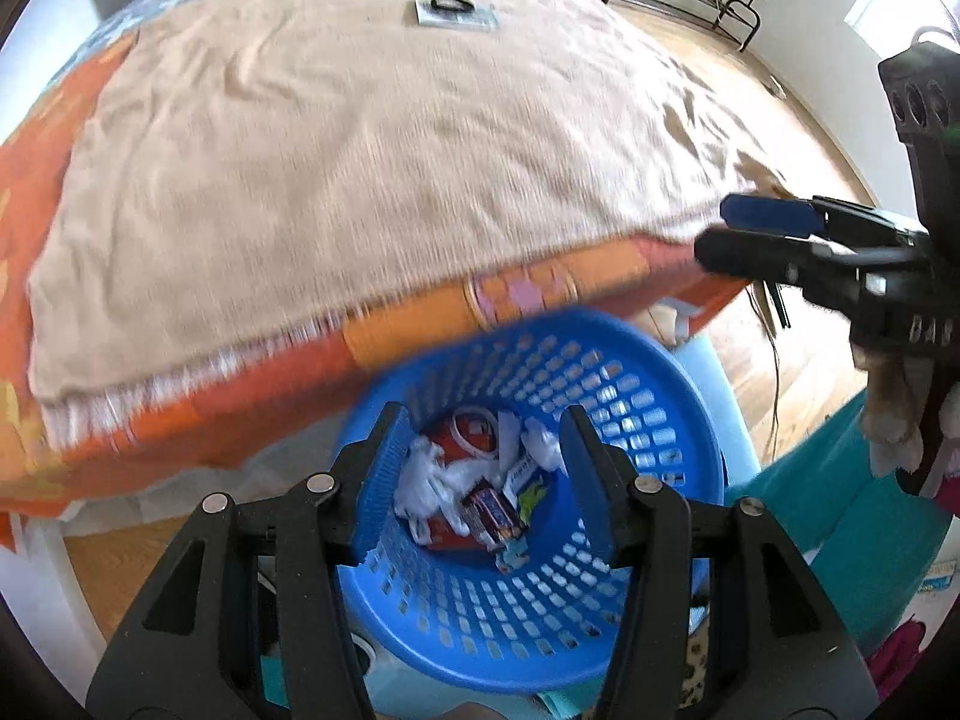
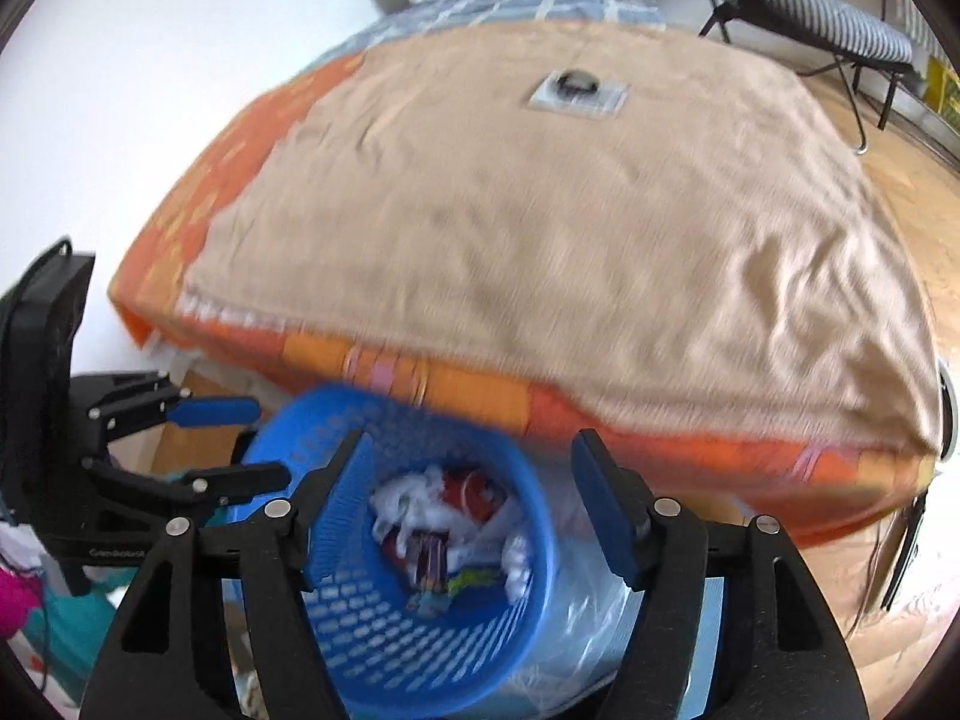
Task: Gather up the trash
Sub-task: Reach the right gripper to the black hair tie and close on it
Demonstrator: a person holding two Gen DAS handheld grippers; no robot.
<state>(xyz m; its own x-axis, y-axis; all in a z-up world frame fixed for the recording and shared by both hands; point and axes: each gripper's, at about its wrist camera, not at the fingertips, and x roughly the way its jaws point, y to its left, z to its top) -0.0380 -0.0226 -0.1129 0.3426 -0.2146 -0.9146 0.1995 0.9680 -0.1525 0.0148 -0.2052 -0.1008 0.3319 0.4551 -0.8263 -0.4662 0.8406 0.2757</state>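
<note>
The blue basket [image 1: 540, 480] sat at lower centre beside the bed [image 1: 360, 150], holding the trash [image 1: 474, 492]. Left gripper [image 1: 480, 480] and right gripper [image 2: 474, 510] both hung empty, fingers apart.

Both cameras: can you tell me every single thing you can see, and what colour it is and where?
laundry basket: one, blue, on the floor at the bed's foot
trash: a heap, white, red and mixed wrappers, inside the basket
blanket: one, beige, spread over the bed
bedsheet: one, orange, under the blanket
flat packet: one, grey with a black ring, far on the blanket
folding chair: one, black frame, striped seat, beyond the bed
left gripper: black with blue pads, open, above the basket
right gripper: same, open, above the basket
</note>
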